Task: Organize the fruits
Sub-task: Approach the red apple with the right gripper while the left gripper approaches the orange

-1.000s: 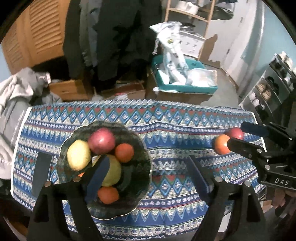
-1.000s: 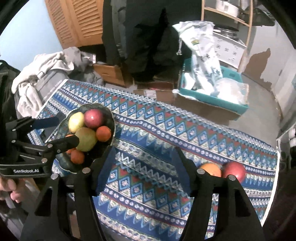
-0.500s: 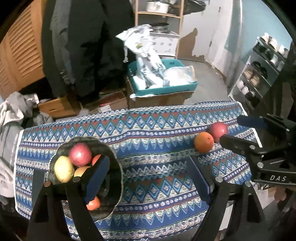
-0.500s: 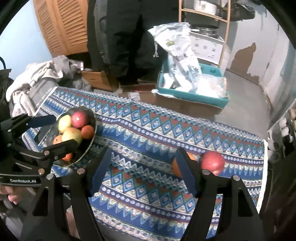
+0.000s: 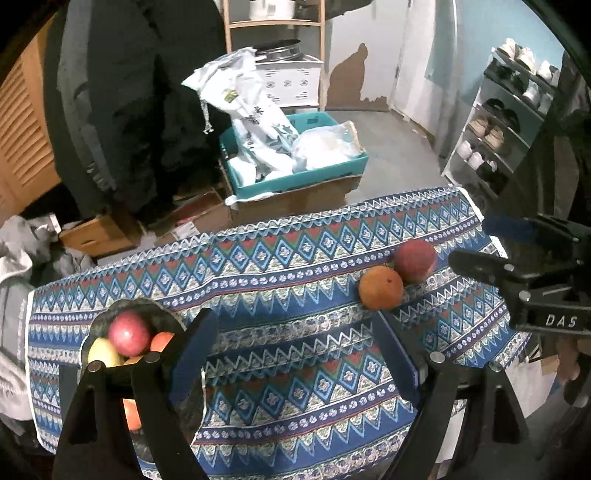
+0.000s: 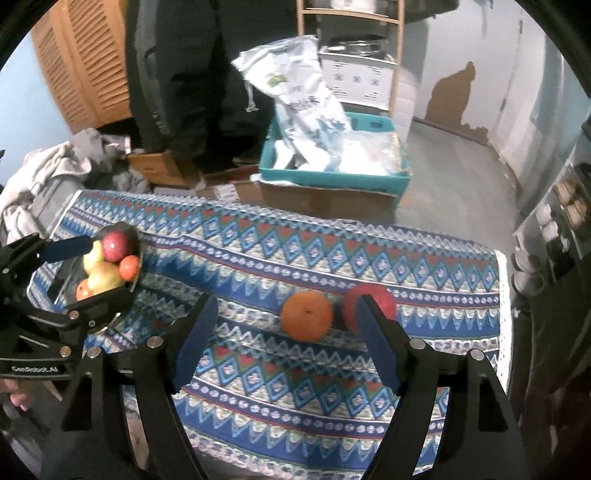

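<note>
An orange point(image 6: 306, 315) and a red apple point(image 6: 384, 300) lie side by side on the patterned tablecloth point(image 6: 277, 258) at its right end; both also show in the left wrist view, the orange point(image 5: 380, 287) and the apple point(image 5: 414, 260). A dark bowl point(image 6: 133, 236) at the left end holds several fruits, among them a red apple point(image 5: 128, 333). My right gripper point(image 6: 288, 317) is open and empty, just short of the orange. My left gripper point(image 5: 291, 343) is open and empty above the cloth beside the bowl point(image 5: 168, 319).
Beyond the table's far edge stand a teal crate with white bags point(image 6: 332, 162) on cardboard boxes, a wooden shelf point(image 5: 273, 22) and hanging dark coats. A shoe rack point(image 5: 509, 122) stands at the right. Grey clothes point(image 6: 48, 173) lie by the left end.
Both grippers have swung right along the table. The bowl has slid to the left edge of both views, and the orange and apple now sit near the right gripper's fingers.
</note>
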Demonstrator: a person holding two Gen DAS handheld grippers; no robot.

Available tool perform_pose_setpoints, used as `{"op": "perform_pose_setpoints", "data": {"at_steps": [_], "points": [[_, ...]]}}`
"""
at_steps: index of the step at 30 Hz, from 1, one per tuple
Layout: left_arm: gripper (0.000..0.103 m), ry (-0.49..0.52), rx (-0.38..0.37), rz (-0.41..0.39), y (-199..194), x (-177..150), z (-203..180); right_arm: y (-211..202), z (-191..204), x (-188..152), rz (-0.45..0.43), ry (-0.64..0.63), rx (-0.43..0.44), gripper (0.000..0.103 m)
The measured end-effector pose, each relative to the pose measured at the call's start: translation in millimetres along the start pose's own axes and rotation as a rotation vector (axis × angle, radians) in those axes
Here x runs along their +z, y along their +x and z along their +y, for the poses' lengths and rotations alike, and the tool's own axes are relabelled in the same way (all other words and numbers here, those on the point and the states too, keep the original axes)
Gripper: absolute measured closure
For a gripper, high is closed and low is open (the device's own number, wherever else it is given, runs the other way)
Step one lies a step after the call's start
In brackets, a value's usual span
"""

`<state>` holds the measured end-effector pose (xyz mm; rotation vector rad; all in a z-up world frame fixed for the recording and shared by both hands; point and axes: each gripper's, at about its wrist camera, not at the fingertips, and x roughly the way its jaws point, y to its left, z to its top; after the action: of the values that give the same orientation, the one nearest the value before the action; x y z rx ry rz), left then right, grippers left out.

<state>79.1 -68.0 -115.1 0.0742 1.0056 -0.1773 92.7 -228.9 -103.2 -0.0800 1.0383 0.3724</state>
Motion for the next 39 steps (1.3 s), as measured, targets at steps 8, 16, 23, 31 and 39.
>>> {"op": "perform_pose_setpoints", "data": {"at_steps": [8, 16, 23, 31, 39], "points": [[0.016, 0.008, -0.026, 0.042, 28.4, 11.4, -15.3, 14.5, -34.1, -2.3, 0.037, 0.047, -0.032, 0.025], [0.016, 0.019, -0.036, 0.078, 65.1, 24.9, -26.0, 51.0, -63.1, 6.2, 0.096, 0.063, -0.061, 0.025], [0.016, 0.023, -0.048, 0.110, 98.7, 32.8, -31.9, 84.0, -74.9, 15.2, 0.128, 0.064, -0.042, 0.025], [0.016, 0.026, -0.075, 0.154, 135.4, 35.3, -42.0, 123.5, -93.3, 6.0, 0.211, 0.126, -0.036, 0.025], [0.016, -0.006, -0.108, 0.229, 174.4, 23.0, -31.5, 159.2, -106.2, -14.2, 0.276, 0.163, -0.002, 0.025]]}}
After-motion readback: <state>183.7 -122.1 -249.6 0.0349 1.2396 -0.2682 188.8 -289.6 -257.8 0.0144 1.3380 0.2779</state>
